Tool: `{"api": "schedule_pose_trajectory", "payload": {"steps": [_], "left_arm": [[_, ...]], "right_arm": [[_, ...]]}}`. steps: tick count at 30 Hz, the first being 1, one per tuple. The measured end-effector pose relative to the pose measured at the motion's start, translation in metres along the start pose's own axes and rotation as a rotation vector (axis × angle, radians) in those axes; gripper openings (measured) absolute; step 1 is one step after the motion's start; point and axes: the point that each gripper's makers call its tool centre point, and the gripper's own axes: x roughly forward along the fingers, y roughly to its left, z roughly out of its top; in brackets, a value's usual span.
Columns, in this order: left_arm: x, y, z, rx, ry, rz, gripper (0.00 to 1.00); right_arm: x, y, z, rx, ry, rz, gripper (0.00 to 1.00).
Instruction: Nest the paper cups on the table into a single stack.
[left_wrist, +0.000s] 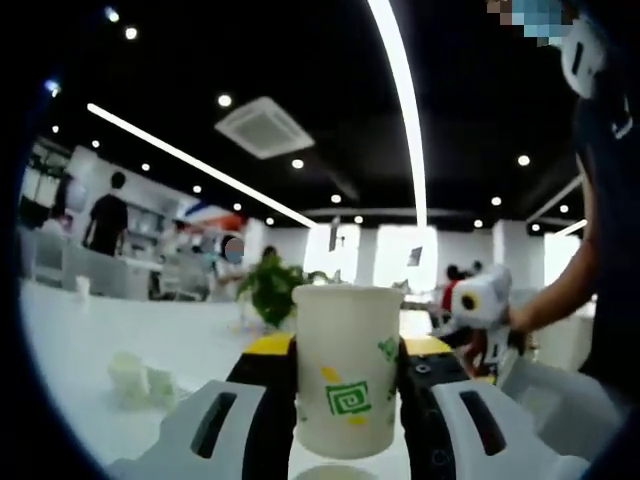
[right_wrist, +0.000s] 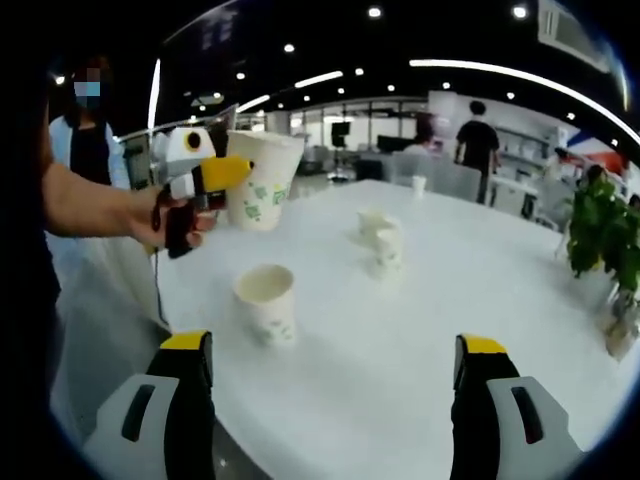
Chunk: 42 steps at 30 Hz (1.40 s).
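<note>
Beyond the right gripper (right_wrist: 335, 375), another cup (right_wrist: 268, 303) stands upright.

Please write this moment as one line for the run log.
left gripper: shut on paper cup, lifted | right gripper: open, empty | upright cup on white table | small cups beyond

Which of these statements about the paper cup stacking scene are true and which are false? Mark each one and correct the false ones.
1. The left tool is shut on a paper cup. True.
2. The right tool grips a cup. False: it is open, with nothing between its jaws.
3. A single cup stands upright on the white table. True.
4. The potted plant lies tipped over. False: it stands upright at the table's edge.
</note>
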Motion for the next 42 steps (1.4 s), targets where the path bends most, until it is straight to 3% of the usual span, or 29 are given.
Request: {"api": "schedule_pose_trajectory", "payload": {"steps": [27,32,42], "left_arm": [[-0.009,0.011,-0.046,-0.073,0.028,0.029,0.37],[-0.013,0.010,-0.064,-0.052,0.071,0.030,0.37],[-0.019,0.009,-0.080,-0.042,0.123,0.041,0.37]], "right_arm": [[0.003,0.003,-0.006,0.003,0.030,0.006,0.99],[0.003,0.004,-0.007,0.001,0.035,0.010,0.99],[0.007,0.008,-0.009,0.001,0.046,0.018,0.99]]}}
